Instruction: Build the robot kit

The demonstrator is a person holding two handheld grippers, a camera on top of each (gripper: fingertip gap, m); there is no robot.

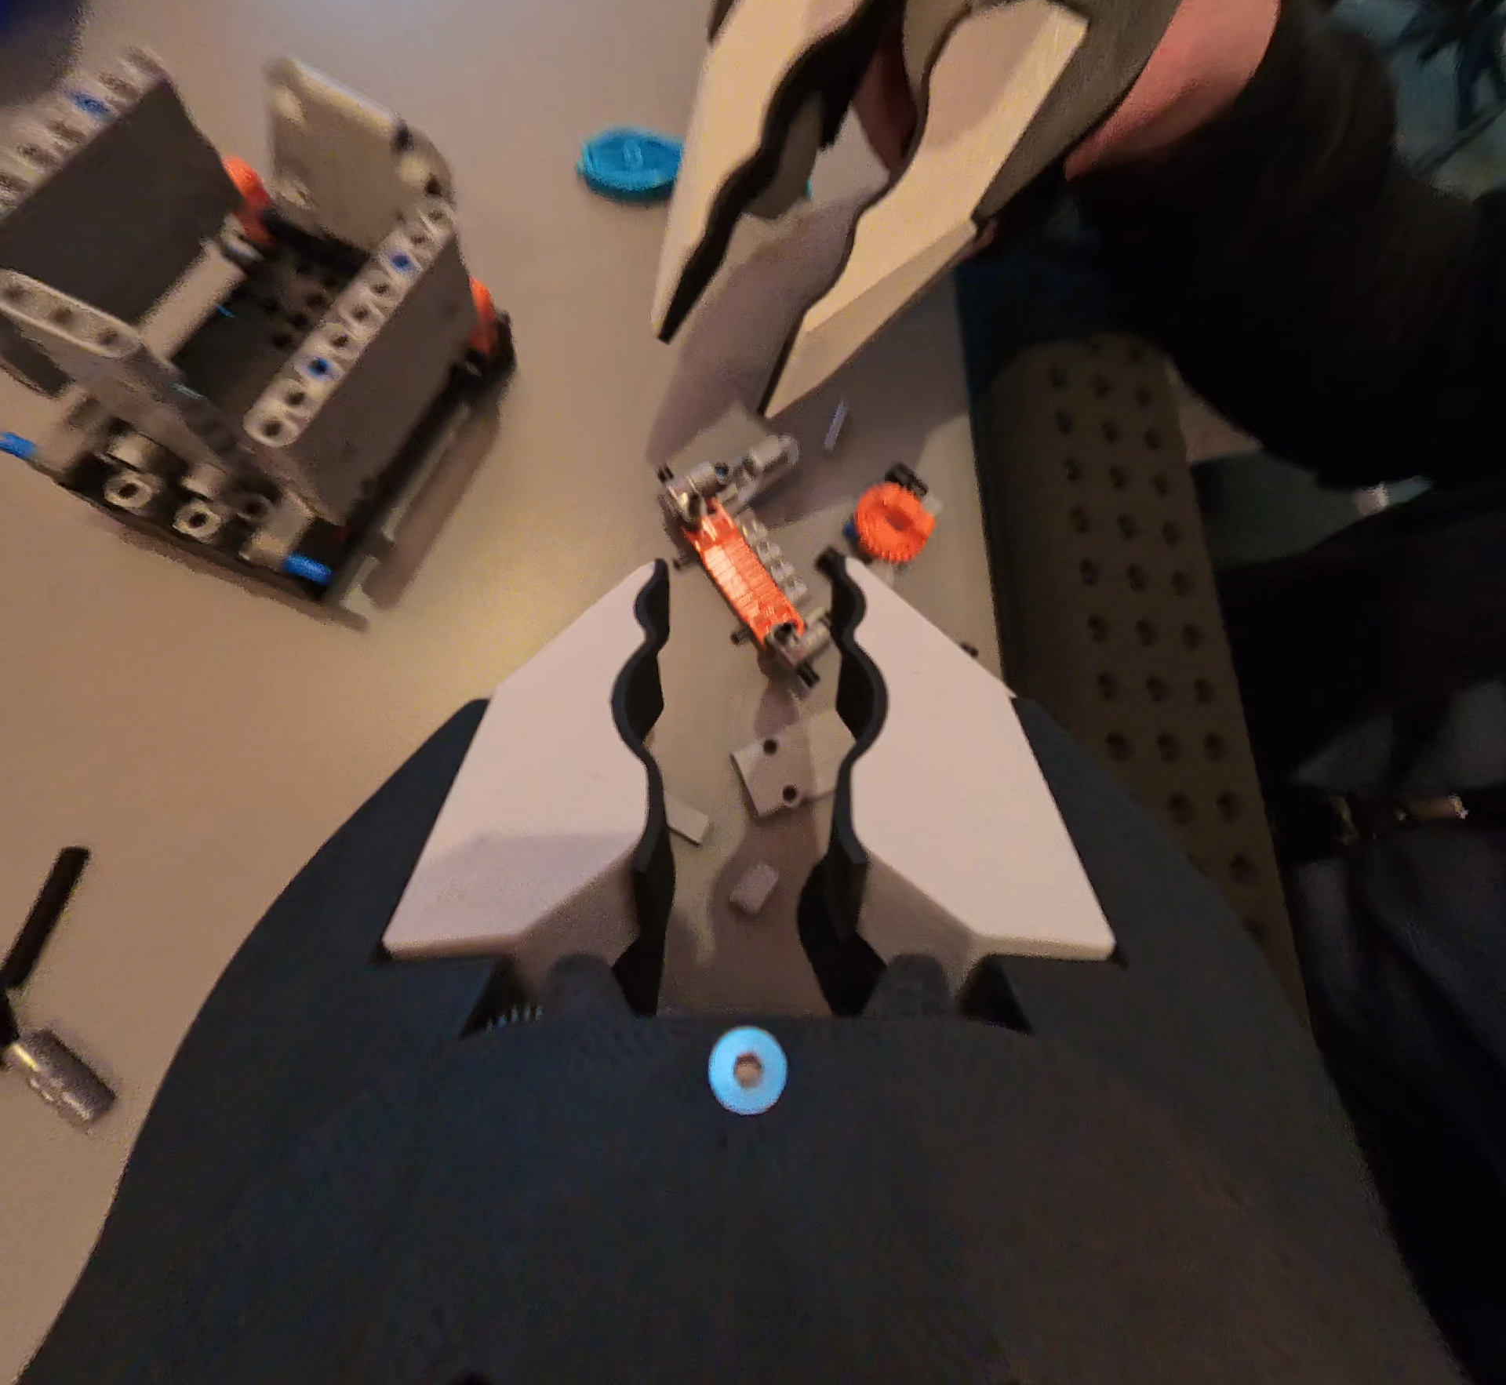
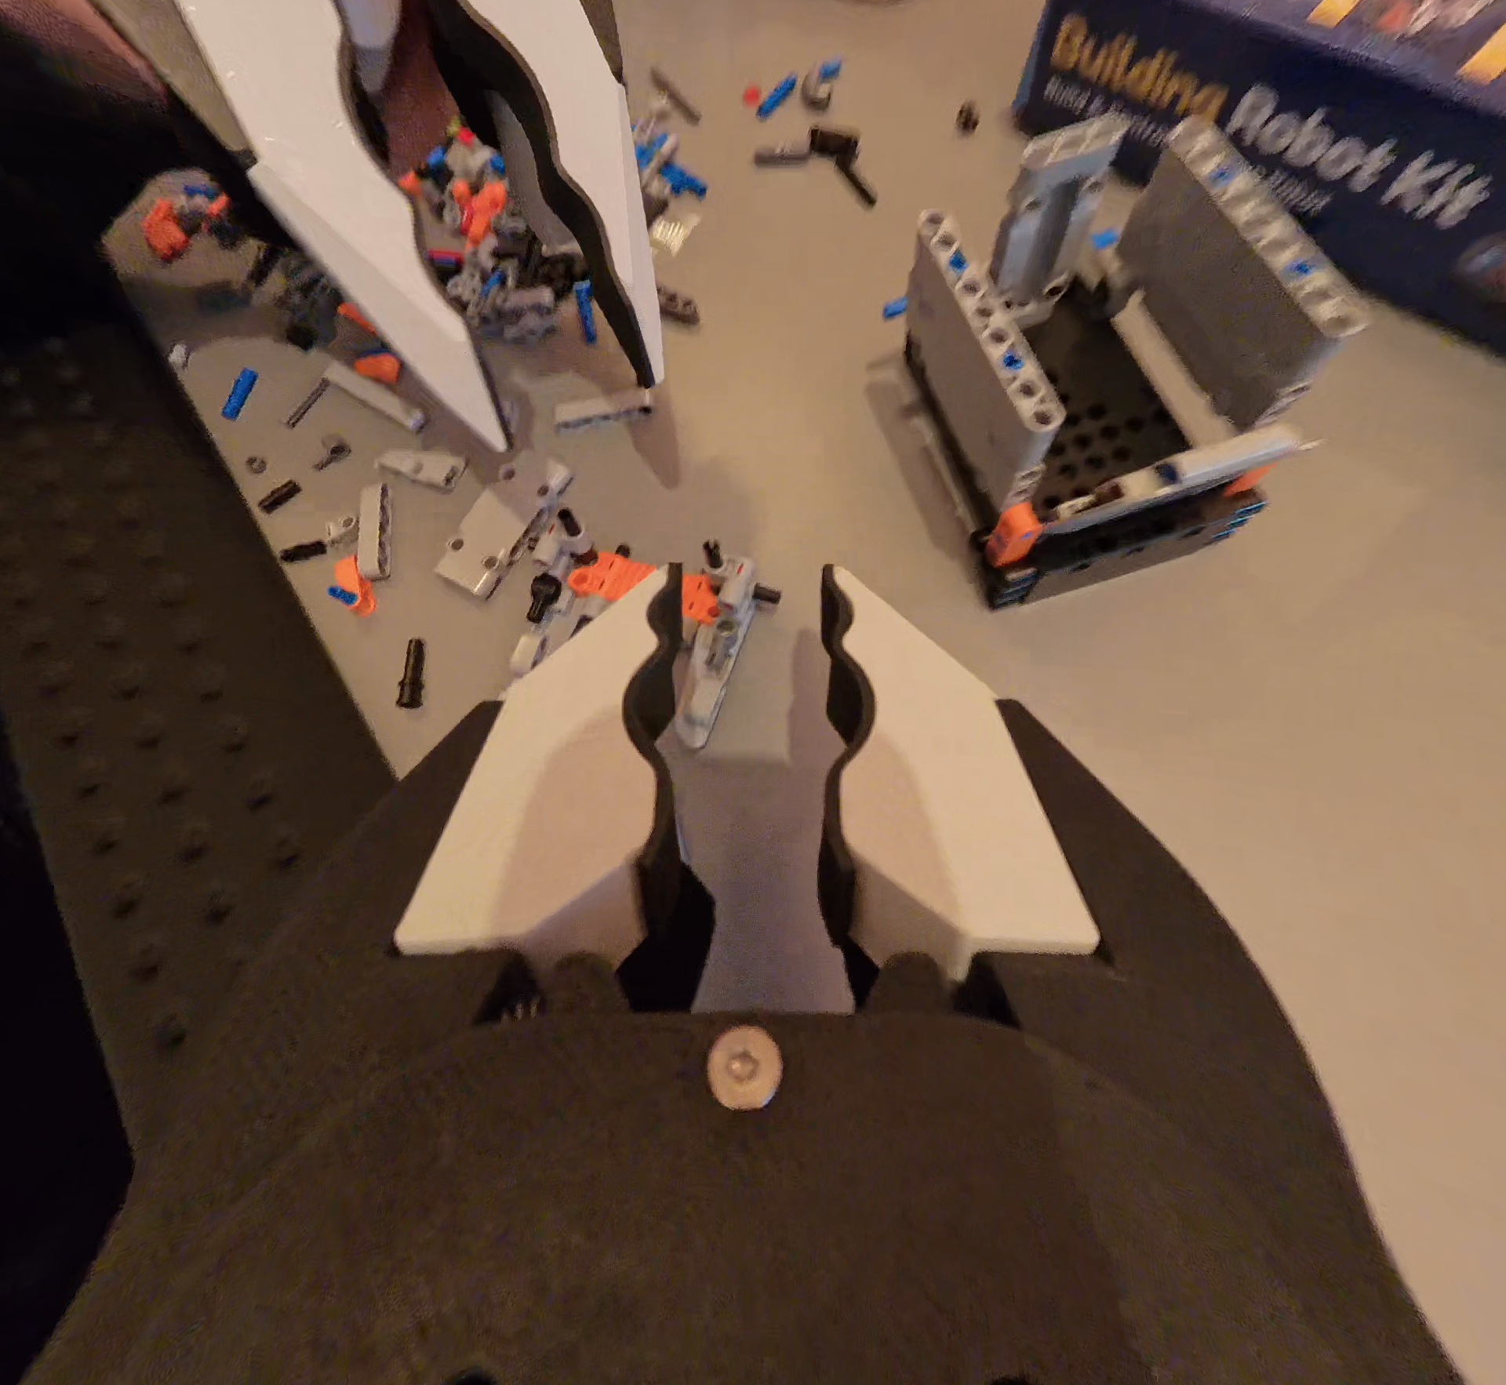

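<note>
Left wrist view, read from left to right: a black axle piece (image 1: 41, 930) lies at the table edge, then comes the half-built grey and black box frame (image 1: 244, 335) with beam walls and orange fittings, standing on the pale table (image 1: 505, 1), and a blue disc (image 1: 629, 164) beyond it. In the middle, the left gripper (image 1: 746, 572) hangs above the table with its jaws spread wide and nothing between them; just past its tips lies a small sub-assembly, an orange toothed rack on a grey beam (image 1: 746, 580), with an orange gear (image 1: 894, 523) just beside it to the right. The rack piece looks light, rigid plastic, held by push-fit pins, so it probably parts if squeezed on its ends; the long flat sides of the beam seem the surest grip. Above it the right gripper (image 1: 733, 335) points down, also parted and empty, a hand behind it. Right wrist view, same order: a scatter of loose grey, blue and orange parts (image 2: 489, 262), the right gripper's own open tips (image 2: 746, 580) over a grey beam with orange connector (image 2: 717, 637), then the box frame (image 2: 1100, 401) and a dark blue printed carton (image 2: 1271, 67).
</note>
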